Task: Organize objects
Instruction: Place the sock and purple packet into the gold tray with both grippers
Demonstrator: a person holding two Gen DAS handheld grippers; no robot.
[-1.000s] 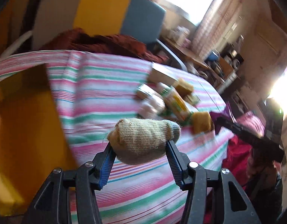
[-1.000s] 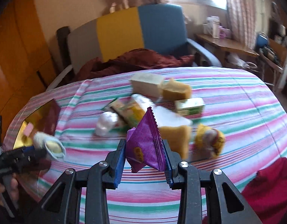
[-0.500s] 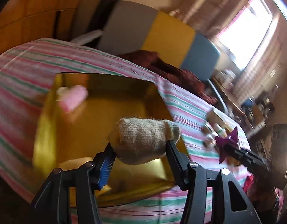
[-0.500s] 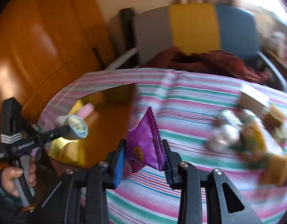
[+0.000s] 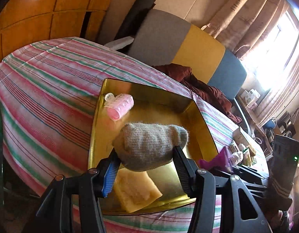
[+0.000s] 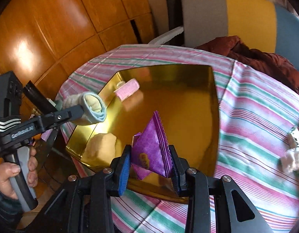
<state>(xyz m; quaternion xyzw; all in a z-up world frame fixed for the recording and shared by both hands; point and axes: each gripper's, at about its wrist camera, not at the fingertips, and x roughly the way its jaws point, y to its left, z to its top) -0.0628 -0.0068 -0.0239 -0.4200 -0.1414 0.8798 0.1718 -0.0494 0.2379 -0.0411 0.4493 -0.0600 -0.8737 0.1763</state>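
A shiny gold tray [image 5: 155, 94] [image 6: 188, 68] lies on the striped tablecloth. Inside it rest a pink hair roller [image 5: 120, 104] [image 6: 127, 88] at the far left corner and a yellow sponge block [image 5: 136, 191] [image 6: 101, 147] at the near edge. My left gripper [image 5: 145, 165] is shut on a rolled grey sock [image 5: 149, 145] [image 6: 89, 108], held above the tray's near half. My right gripper [image 6: 149, 165] is shut on a purple triangular snack packet [image 6: 151, 147] [image 5: 215, 160], also hanging over the tray's near side. A hand [image 6: 7, 176] grips the left tool's handle.
Several packets and sponges [image 5: 240, 151] [image 6: 293, 151] lie further right on the tablecloth [image 5: 42, 89]. Behind the table stands a grey, yellow and blue chair [image 5: 188, 46] with dark red cloth [image 6: 256, 56] on it. Wooden panels [image 6: 52, 23] fill the left.
Both grippers have swung left from the pile of objects to above the gold tray, each still holding its item. The tray now fills the middle of both views.
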